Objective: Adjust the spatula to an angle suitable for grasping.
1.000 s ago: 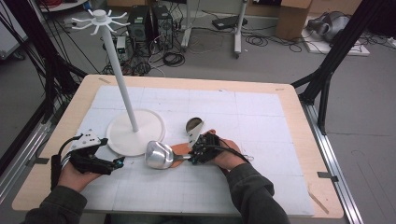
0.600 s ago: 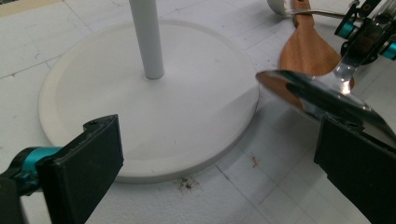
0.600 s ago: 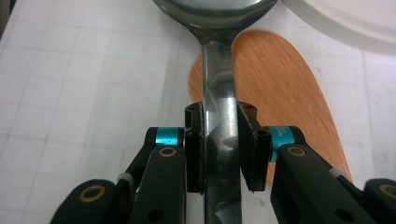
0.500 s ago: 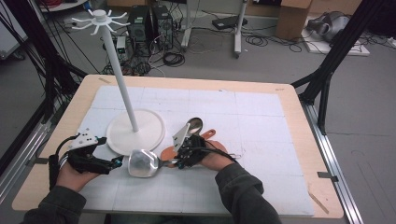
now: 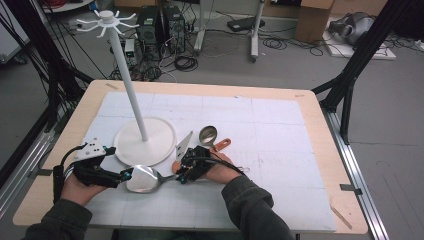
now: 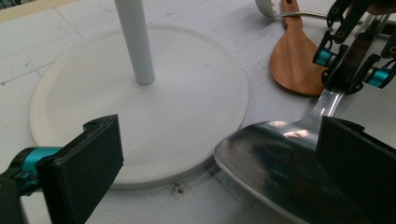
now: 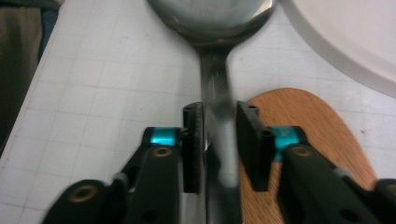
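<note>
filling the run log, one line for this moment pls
right gripper: jaws just opened, steel ladle handle between | left gripper: open at ladle bowl

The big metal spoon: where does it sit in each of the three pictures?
High view: big metal spoon low, left of centre.
Left gripper view: bowl at lower right.
Right gripper view: handle up the middle.
Shared landmark: white round stand base.
</note>
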The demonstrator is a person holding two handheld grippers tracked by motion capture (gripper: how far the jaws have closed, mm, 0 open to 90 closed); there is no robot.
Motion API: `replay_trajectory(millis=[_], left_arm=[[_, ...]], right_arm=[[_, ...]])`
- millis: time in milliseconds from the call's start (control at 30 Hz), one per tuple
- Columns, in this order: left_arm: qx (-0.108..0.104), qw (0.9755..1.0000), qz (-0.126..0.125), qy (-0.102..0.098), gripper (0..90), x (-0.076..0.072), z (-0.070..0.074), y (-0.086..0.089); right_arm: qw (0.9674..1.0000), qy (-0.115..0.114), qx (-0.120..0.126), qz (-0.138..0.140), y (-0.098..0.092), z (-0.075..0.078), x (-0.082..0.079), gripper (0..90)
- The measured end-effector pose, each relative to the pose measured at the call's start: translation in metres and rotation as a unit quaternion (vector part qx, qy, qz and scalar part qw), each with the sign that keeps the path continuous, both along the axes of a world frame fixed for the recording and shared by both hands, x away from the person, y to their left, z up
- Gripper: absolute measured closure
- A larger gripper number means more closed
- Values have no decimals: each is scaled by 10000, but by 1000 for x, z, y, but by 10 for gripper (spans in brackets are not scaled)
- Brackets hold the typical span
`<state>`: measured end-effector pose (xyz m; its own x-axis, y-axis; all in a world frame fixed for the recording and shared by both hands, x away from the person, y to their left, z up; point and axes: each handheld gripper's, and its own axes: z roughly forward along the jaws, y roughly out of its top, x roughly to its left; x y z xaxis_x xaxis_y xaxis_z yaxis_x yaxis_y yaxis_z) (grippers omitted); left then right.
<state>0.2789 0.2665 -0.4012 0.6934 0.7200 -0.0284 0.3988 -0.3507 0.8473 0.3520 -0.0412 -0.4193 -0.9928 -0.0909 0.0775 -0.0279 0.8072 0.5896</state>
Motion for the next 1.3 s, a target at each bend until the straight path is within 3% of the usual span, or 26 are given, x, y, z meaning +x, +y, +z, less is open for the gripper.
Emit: replay_trajectory(millis=[200,300,567,733,967,1300], left_arm=[[32,10000,-85,7,17,-1,0,-3],[14,10000,-87,1,18,-1,0,-3],[43,9999,-125,1,18,-1,1,-4],[27,9999,-150,0,18,-1,1,-5],[31,9998,-220,-2,18,-1,3,-8],[50,9991,-423,33,19,-1,6,-17]], right_arm=[[9996,105,98,-251,-12,6,2,580],[9993,52,234,-294,-19,11,2,552],[9969,-85,406,-670,-59,19,5,510],[9956,-98,372,-855,-84,19,7,498],[9965,-126,216,-793,-101,15,10,515],[9991,-39,8,-431,-104,3,14,578]])
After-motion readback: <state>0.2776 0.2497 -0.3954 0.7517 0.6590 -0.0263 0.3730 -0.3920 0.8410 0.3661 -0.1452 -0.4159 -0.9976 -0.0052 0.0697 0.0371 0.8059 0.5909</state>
